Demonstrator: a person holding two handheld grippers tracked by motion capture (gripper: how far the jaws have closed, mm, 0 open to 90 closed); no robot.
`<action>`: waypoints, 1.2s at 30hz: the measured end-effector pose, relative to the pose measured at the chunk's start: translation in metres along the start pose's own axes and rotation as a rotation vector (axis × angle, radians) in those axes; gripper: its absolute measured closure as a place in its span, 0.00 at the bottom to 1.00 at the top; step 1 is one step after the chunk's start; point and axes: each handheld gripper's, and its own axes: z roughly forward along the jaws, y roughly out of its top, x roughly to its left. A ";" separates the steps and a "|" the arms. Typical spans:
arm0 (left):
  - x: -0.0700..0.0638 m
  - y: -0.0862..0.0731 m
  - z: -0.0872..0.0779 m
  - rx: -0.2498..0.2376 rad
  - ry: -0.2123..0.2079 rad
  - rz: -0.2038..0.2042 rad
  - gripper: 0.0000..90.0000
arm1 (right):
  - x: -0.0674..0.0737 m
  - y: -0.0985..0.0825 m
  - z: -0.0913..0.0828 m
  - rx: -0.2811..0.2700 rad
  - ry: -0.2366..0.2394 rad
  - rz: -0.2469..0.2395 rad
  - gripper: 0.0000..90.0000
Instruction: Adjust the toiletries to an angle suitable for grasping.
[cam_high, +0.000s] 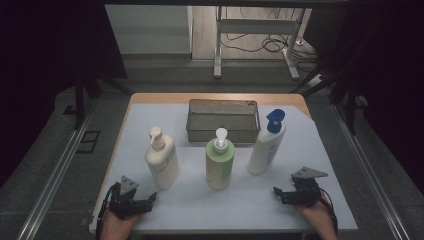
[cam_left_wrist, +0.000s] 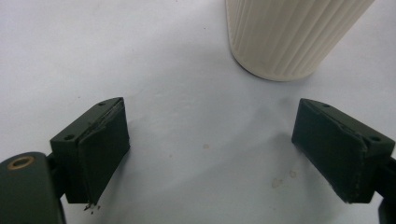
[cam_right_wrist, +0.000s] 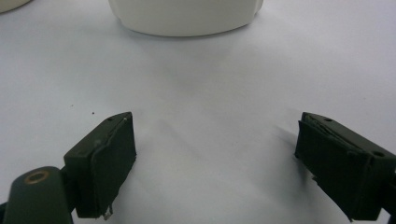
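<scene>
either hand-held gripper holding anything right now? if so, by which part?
Nothing is held. The left hand-held gripper and the right hand-held gripper both stand open over bare table, short of the cream bottle and white bottle.

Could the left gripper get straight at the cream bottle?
Probably yes: the left gripper is open, and only bare table cover lies between it and the cream bottle.

The left pump bottle (cam_high: 162, 161) is cream with a cream pump; in the left gripper view its base (cam_left_wrist: 285, 35) shows fine vertical ribbing. The middle pump bottle (cam_high: 219, 162) is pale green under a white pump. The right bottle (cam_high: 266, 146) is white with a blue pump. The wire basket (cam_high: 223, 121) is grey metal. A pale lavender-white sheet (cam_high: 200, 200) covers the tan wooden table (cam_high: 150, 98). Both tools, left (cam_high: 150, 199) and right (cam_high: 278, 194), are black.
</scene>
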 end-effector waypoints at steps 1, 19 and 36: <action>0.000 0.000 0.000 0.000 0.000 0.000 0.12 | 0.000 0.000 0.000 0.000 0.000 0.000 0.13; 0.000 0.000 0.000 -0.001 0.000 0.000 0.12 | 0.001 0.005 -0.005 0.000 0.032 0.023 0.19; 0.000 0.000 0.000 -0.002 0.000 -0.001 0.12 | -0.004 0.018 -0.016 -0.024 0.024 0.005 0.42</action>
